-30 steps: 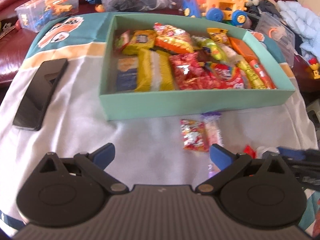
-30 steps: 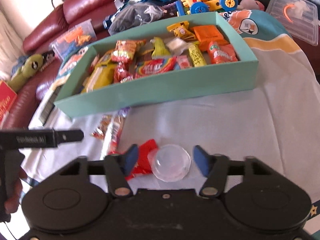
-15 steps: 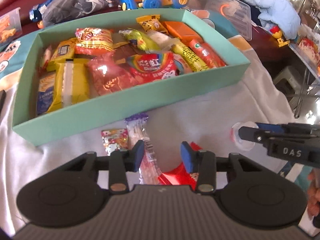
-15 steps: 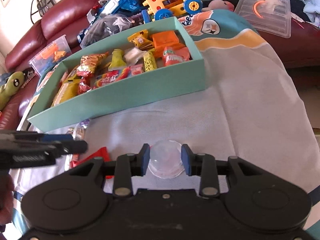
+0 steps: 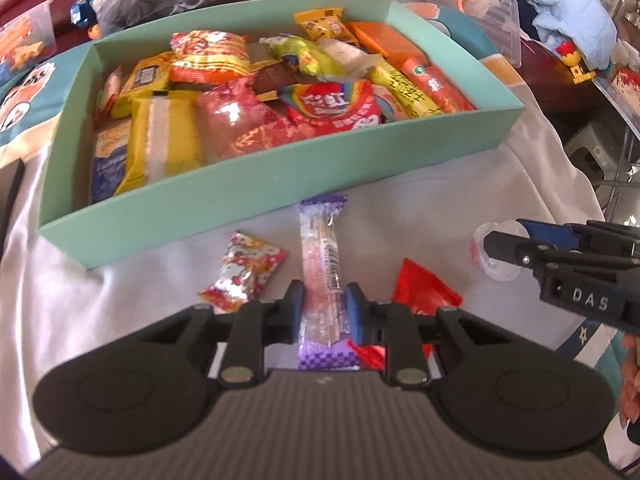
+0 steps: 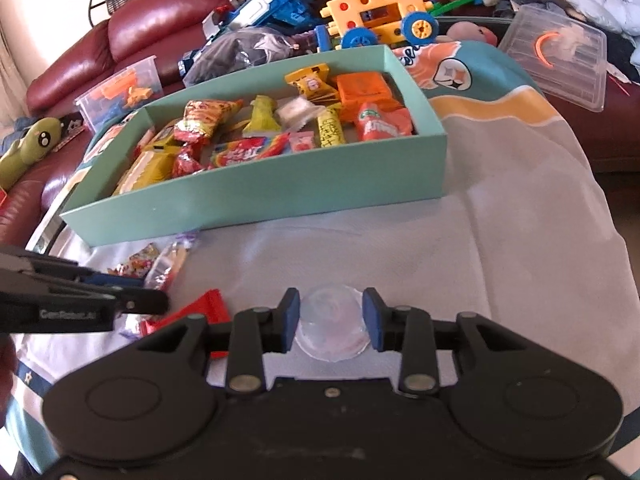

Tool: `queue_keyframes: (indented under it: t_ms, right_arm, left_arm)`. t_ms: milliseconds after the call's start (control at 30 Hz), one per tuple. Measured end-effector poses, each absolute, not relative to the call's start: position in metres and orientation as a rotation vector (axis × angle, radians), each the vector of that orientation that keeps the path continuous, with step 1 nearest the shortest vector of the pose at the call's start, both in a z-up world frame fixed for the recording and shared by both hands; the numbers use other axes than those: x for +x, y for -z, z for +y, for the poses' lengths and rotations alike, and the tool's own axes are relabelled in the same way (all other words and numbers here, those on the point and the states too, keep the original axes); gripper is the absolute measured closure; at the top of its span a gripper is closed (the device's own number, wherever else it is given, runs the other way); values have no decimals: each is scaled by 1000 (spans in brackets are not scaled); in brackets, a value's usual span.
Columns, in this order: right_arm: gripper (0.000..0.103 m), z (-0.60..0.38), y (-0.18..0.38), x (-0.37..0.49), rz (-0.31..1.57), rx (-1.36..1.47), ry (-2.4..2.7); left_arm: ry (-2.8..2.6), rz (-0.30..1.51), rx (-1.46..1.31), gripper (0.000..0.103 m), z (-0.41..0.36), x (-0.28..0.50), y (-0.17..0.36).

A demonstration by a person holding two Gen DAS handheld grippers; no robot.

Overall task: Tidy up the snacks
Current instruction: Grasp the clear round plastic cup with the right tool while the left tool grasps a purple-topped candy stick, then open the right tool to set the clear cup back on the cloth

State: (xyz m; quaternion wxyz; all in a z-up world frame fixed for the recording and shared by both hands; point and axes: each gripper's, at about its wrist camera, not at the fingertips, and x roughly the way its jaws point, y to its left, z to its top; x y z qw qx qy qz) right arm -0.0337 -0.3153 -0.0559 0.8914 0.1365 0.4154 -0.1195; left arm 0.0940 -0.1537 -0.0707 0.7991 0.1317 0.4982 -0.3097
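Note:
A teal box (image 5: pixel 256 196) (image 6: pixel 280 196) full of snack packets stands on the white cloth. My left gripper (image 5: pixel 321 312) is shut on a long pink snack bar with purple ends (image 5: pixel 320 252), which lies in front of the box. A small red-and-white candy packet (image 5: pixel 244 272) lies to its left and a red packet (image 5: pixel 424 292) (image 6: pixel 200 308) to its right. My right gripper (image 6: pixel 330 320) is shut on a clear jelly cup (image 6: pixel 332 330) (image 5: pixel 496 252) on the cloth, right of the left gripper.
Toys, a dark bag (image 6: pixel 248 52) and clear plastic tubs (image 6: pixel 556 56) crowd the sofa behind the box. A black phone lies at the cloth's left edge (image 5: pixel 10 196). The cloth drops off at the right edge (image 6: pixel 600 200).
My left gripper moved right and forward over the pink bar and closed on it. My right gripper closed on the jelly cup.

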Motion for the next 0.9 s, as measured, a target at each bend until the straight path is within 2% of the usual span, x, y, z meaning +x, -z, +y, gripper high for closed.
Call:
queue_keyframes:
  t_ms: [67, 133, 200, 233, 267, 300, 567, 700, 800, 867, 900]
  right_arm:
    - [69, -315, 56, -34, 861, 271, 243]
    - [69, -316, 56, -35, 859, 278, 241]
    - [69, -316, 56, -36, 858, 282, 243]
    - [69, -316, 56, -36, 858, 281, 244]
    - [69, -316, 56, -37, 859, 280, 245]
    - [69, -315, 56, -36, 860, 278, 247]
    - [74, -312, 45, -32, 879, 275, 227]
    - [97, -312, 35, -32, 859, 274, 234]
    - [97, -311, 32, -30, 880, 269, 217]
    - [91, -311, 33, -32, 877, 271, 223]
    - [78, -313, 34, -34, 876, 294, 227]
  left_arm:
    - [661, 1067, 286, 63, -158, 95, 71]
    - [650, 1062, 293, 56, -164, 96, 72]
    - [644, 1045, 312, 58, -169, 96, 74]
    - [639, 1036, 322, 64, -170, 96, 74]
    - [633, 1028, 335, 82, -171, 96, 74]
    - [627, 1024, 342, 90, -172, 97, 73]
    - [625, 1044, 278, 90, -158, 97, 68]
    - [637, 1036, 254, 90, -152, 94, 61]
    - [637, 1027, 248, 90, -146, 93, 58]
    - [635, 1035, 235, 90, -140, 92, 59]
    - [635, 1040, 229, 90, -137, 92, 60]
